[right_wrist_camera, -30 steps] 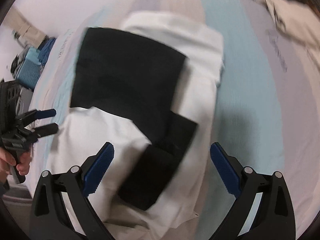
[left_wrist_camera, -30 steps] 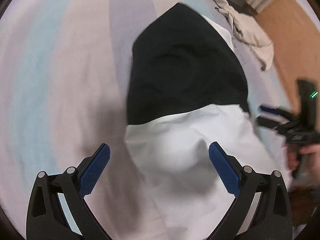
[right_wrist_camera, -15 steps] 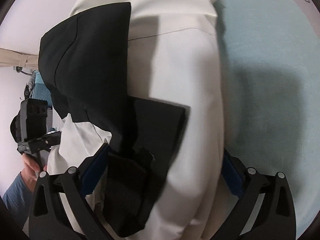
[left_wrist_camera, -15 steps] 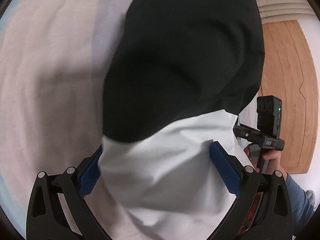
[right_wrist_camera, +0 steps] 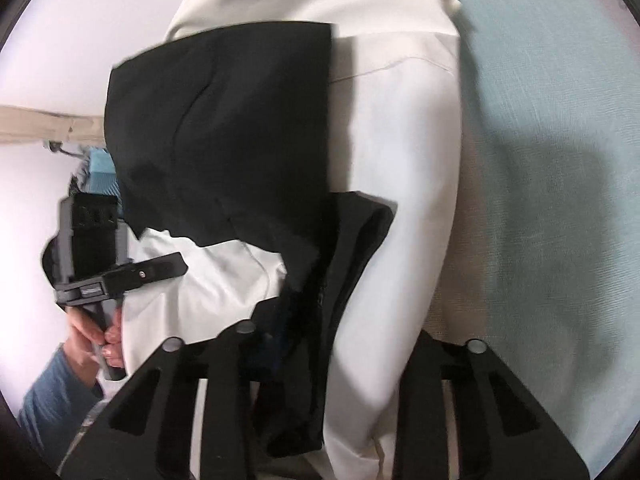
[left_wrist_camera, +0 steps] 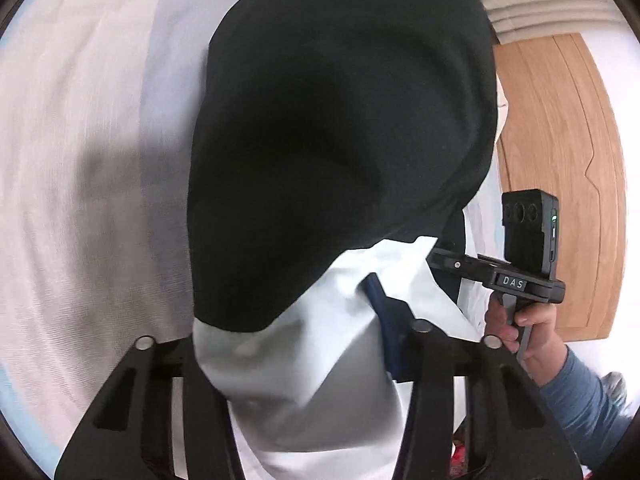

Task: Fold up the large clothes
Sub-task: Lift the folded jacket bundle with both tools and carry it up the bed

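A folded black-and-white garment fills both views; its black panel (left_wrist_camera: 340,140) lies over the white part (left_wrist_camera: 312,368). My left gripper (left_wrist_camera: 304,336) is shut on the garment's white near edge, with one blue pad (left_wrist_camera: 380,312) showing and the other hidden under cloth. My right gripper (right_wrist_camera: 332,344) is shut on the garment's other near end, over black (right_wrist_camera: 224,128) and white cloth (right_wrist_camera: 400,200). The garment hangs lifted between the two grippers. The right gripper shows at the right of the left wrist view (left_wrist_camera: 472,266), and the left gripper at the left of the right wrist view (right_wrist_camera: 160,268).
A striped pastel bedsheet (left_wrist_camera: 80,160) lies below, light blue in the right wrist view (right_wrist_camera: 540,140). A wooden door (left_wrist_camera: 560,168) stands at the right. A blue box (right_wrist_camera: 102,180) sits by the white wall (right_wrist_camera: 60,40).
Both grippers moved in over the garment's near edge and closed on it. The garment rose off the bed and now hangs between them.
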Tool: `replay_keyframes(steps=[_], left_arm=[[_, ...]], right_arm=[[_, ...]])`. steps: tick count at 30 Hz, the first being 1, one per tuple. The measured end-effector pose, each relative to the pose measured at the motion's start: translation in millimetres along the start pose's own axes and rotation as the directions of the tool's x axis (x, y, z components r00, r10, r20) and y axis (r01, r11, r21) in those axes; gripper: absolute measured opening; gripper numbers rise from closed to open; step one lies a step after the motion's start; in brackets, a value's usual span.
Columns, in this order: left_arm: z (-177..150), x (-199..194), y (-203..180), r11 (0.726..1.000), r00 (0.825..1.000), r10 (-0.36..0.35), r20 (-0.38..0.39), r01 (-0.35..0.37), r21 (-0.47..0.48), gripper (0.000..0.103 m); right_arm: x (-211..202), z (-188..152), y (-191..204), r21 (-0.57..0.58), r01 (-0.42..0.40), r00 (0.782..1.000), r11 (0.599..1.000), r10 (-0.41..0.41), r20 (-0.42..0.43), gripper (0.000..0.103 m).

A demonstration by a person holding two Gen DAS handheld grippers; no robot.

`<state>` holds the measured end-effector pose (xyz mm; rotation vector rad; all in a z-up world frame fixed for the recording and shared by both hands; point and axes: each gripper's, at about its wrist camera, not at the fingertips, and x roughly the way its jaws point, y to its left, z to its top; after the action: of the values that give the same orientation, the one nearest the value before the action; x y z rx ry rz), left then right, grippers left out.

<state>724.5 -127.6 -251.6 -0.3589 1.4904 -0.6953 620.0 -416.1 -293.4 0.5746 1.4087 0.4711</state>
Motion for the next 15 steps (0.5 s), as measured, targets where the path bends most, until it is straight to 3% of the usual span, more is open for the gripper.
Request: replay_keyframes(steps=[11, 15], left_arm=[[-35, -35, -26, 1.000, 0.997, 0.022, 0.073, -0.024, 0.020, 0.039], [-54, -76, -33, 0.999, 0.993, 0.032, 0.115, -0.036, 0.030, 0.038]], right_arm=[[-30, -14, 69, -0.157, 0.060, 0.998, 0.986, -0.054, 0.044, 0.020], [-49, -23, 112, -0.205, 0.054, 0.997, 0.977, -0.041, 0.065, 0.020]])
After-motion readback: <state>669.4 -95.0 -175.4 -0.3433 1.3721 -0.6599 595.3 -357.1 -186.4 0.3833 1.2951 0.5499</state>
